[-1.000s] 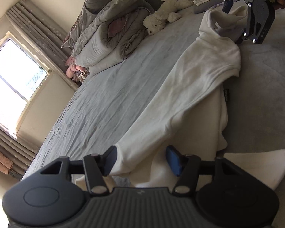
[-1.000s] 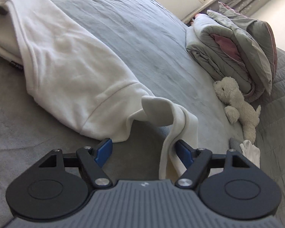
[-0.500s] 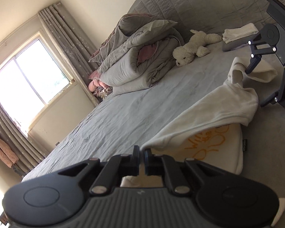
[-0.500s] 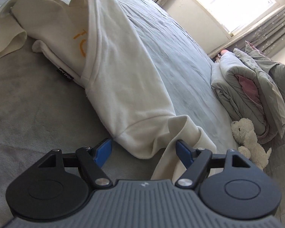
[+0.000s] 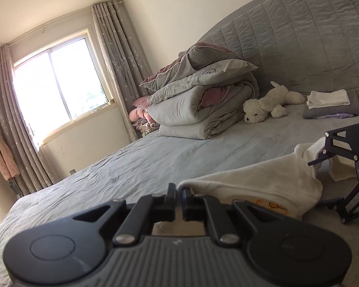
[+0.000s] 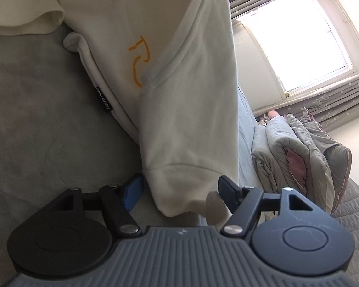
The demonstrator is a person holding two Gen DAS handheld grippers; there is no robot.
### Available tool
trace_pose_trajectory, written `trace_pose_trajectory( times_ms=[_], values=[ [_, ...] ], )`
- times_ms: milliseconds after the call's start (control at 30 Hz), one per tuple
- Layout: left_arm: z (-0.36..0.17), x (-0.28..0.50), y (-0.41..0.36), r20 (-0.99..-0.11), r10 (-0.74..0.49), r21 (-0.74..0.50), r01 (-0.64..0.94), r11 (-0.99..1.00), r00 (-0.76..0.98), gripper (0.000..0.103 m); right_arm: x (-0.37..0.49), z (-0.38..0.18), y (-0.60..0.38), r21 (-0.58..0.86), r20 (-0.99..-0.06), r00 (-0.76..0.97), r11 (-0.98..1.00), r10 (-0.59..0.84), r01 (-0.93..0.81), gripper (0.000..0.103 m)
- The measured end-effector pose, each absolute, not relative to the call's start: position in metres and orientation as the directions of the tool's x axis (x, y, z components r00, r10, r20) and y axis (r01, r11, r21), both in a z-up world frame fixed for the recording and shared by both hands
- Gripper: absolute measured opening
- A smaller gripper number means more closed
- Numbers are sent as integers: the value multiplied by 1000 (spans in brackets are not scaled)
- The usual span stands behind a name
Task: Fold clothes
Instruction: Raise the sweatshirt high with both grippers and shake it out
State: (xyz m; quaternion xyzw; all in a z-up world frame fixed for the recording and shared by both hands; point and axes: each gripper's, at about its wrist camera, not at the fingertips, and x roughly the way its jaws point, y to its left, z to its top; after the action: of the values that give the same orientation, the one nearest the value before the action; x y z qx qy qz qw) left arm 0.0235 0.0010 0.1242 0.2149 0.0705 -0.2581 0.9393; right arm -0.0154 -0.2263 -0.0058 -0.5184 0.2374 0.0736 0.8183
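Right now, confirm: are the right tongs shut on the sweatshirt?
No: the right tongs stand wide open, with the cream sweatshirt sleeve hanging between them.

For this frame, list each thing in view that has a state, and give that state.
left gripper: shut on the cream sweatshirt's edge.
right gripper: open, jaws either side of the sleeve cuff.
cream sweatshirt: partly lifted off the bed, sleeve hanging, orange print showing.
duvet: folded, stacked by the headboard.
folded clothes: piled near the headboard.
plush dog: lying on the bed.
curtains: drawn open.
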Motion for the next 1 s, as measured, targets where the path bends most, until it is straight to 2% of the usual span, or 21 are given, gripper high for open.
trace_pose_trajectory(
  times_ms=[267,400,500,533,567,633,733,1000],
  values=[
    [122,18,-3,-230,-444,348,499,794,866,5,-16,-14,-221,-888,-358,926,349,-117,-300,70],
    [122,15,-2,-231,-444,348,499,793,866,5,-14,-14,-219,-892,-354,929,337,-105,-301,67],
    [122,16,1,-235,-440,339,498,798,866,5,-12,-14,-218,-892,-356,929,330,-97,-308,39],
    [122,16,1,-238,-440,334,498,800,866,4,-11,-14,-217,-892,-357,929,328,-94,-310,24],
    [121,15,1,-241,-440,337,500,798,865,5,-11,-14,-217,-892,-358,929,326,-91,-312,15],
    [119,14,1,-247,-441,345,504,792,863,5,-10,-13,-216,-891,-363,928,324,-85,-318,8],
    [118,13,2,-249,-435,364,500,785,865,5,-13,-4,-218,-879,-377,923,343,-75,-331,3],
    [118,5,2,-230,-453,391,508,768,862,4,-13,31,-242,-842,-306,946,494,-105,-218,1]
  ],
)
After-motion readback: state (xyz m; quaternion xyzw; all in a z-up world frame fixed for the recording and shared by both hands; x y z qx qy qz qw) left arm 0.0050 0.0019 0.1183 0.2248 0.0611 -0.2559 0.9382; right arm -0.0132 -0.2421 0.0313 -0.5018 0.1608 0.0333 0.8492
